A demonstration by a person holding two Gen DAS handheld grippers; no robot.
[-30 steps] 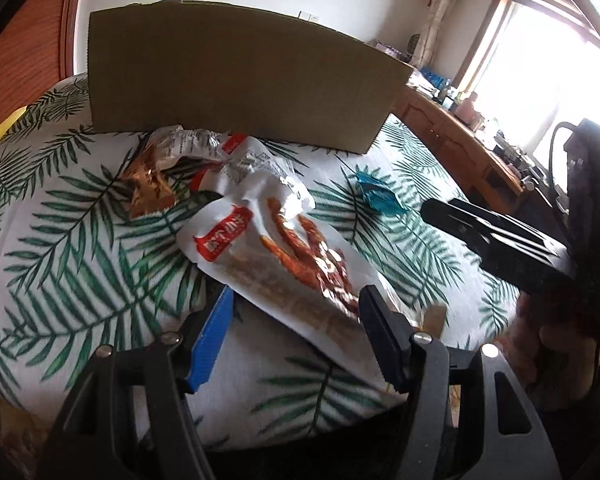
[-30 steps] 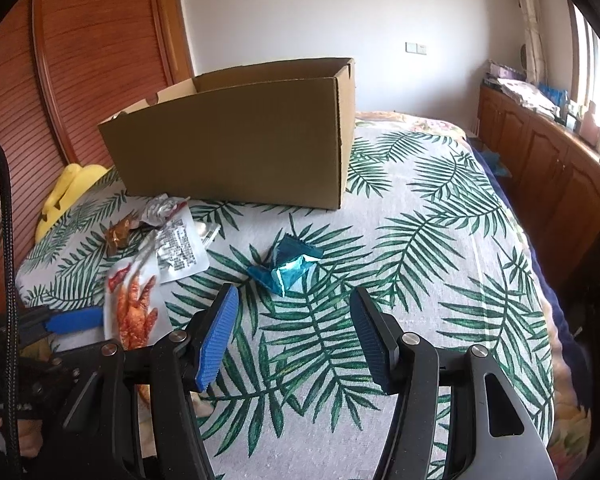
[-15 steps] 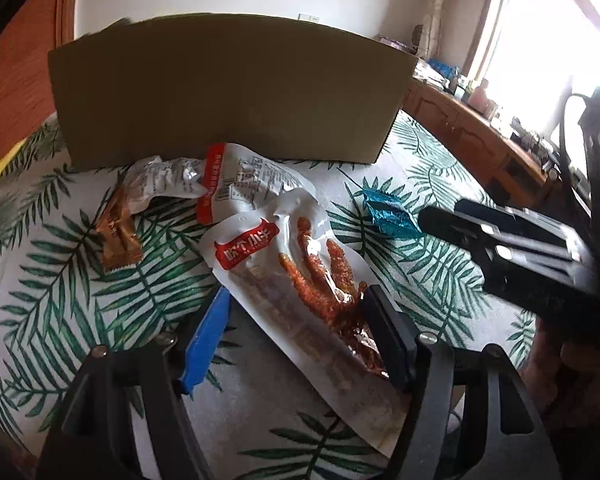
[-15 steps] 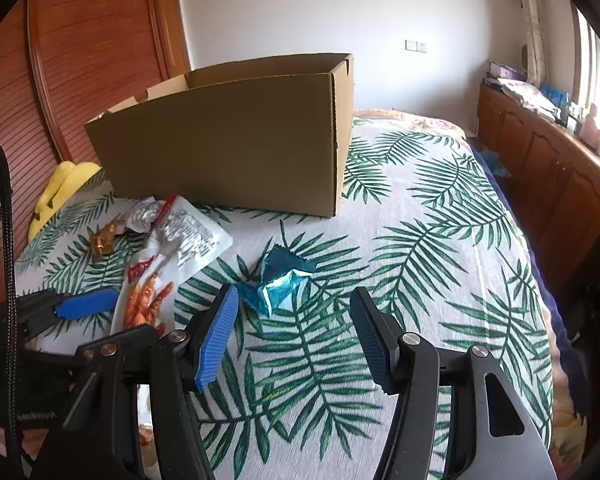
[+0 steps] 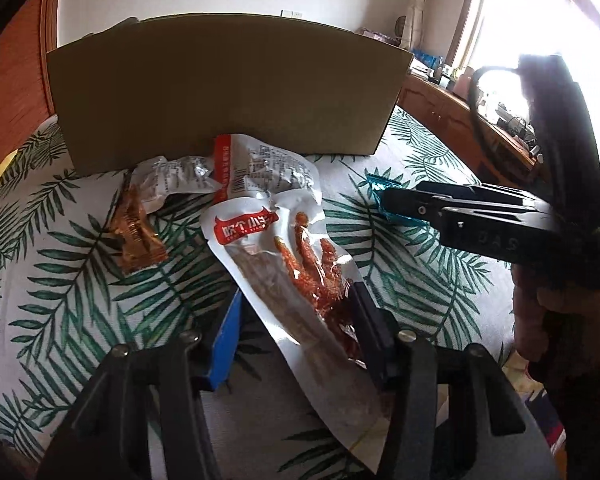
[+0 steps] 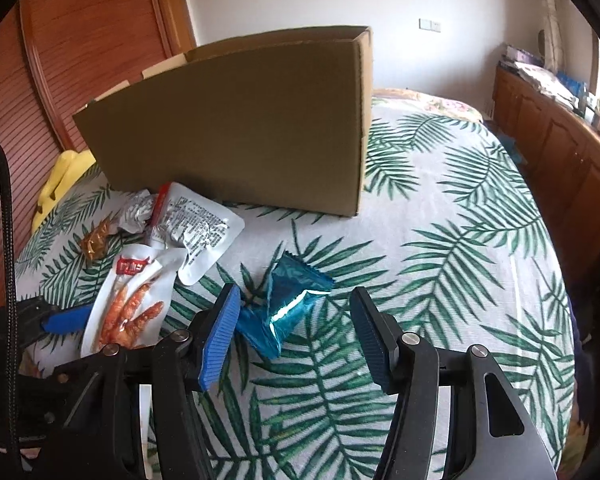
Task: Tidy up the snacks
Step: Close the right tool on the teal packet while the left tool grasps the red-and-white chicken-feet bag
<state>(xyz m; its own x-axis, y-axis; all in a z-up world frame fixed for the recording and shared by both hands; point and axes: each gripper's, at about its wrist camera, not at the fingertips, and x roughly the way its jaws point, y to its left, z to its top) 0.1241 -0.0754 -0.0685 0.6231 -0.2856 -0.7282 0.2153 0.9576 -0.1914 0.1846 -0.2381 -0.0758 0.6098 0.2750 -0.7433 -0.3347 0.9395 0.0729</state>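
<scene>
The bed (image 6: 460, 240), covered in a palm-leaf print, carries everything here, and its soft surface is likely why the packets lie crumpled and half-overlapping rather than flat. At the far side stands the open cardboard box (image 6: 240, 120), upright with its mouth up; it looks like the place the snacks are meant to go, and the loose packets lie in a cluster just in front of its near wall.

The left gripper (image 5: 296, 328) is low over the bed with its jaws wide, one on each side of the chicken-feet pouch (image 5: 296, 276). The pouch lies between the blue pad and the black pad, which appear to rest against its edges without squeezing it, so this reads as lining up for a pinch across its narrow width. The white printed pouch (image 5: 268, 172) lies just behind, its edge overlapping the chicken-feet pouch, so a lift may drag it along.

The right gripper (image 6: 296, 332) is also spread wide, with the teal wrapper (image 6: 284, 308) lying between its fingers nearer the blue pad, not yet clamped. Working both packets at once would suit two separate carries to the box.

Smaller still, a crumpled silver wrapper (image 5: 176, 176) and an amber packet (image 5: 136, 232) wait near the box wall, untouched.
</scene>
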